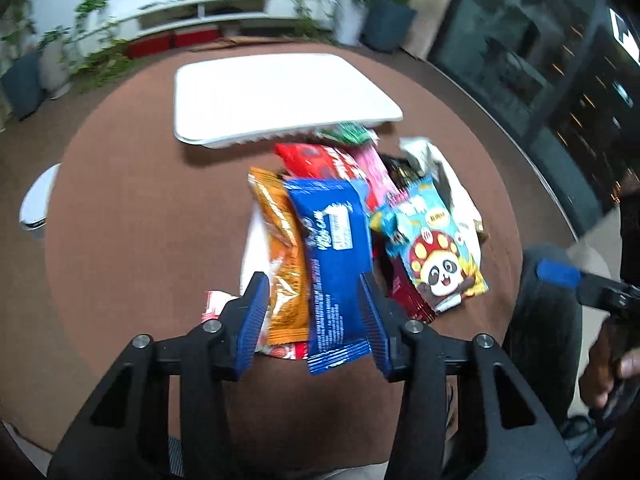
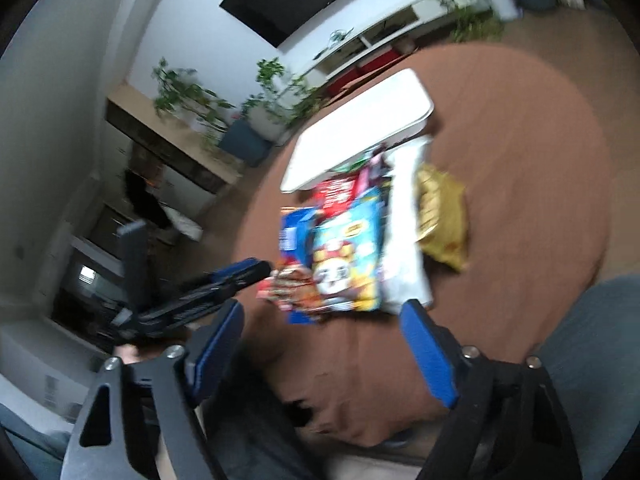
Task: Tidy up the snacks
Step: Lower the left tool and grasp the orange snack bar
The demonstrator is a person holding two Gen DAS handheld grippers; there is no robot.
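the round brown desk (image 1: pixel 132 216) has broad bare cloth to the left of the snack pile and in front of it, toward the near rim. a white tray (image 1: pixel 280 96) sits toward the far side, its near edge just touching the top of the pile. the desk's right rim curves close past the pile, with a grey chair (image 1: pixel 544 320) beyond it.

the snacks lie heaped in the middle: a blue wafer packet (image 1: pixel 340 256) beside an orange packet (image 1: pixel 284 248), a red packet (image 1: pixel 320 160) behind them, a panda-print packet (image 1: pixel 436 248) to the right, and a white bag (image 2: pixel 404 232) under the pile. in the right wrist view a yellow packet (image 2: pixel 440 216) lies just beside the white bag, with open cloth past it.

the left hand-held gripper (image 1: pixel 314 316) has its jaws spread wide, straddling the lower ends of the blue and orange packets; whether the pads touch them cannot be told. the right hand-held gripper (image 2: pixel 324 344) is also spread wide, holding nothing, hovering near the pile's near edge; that view is blurred.
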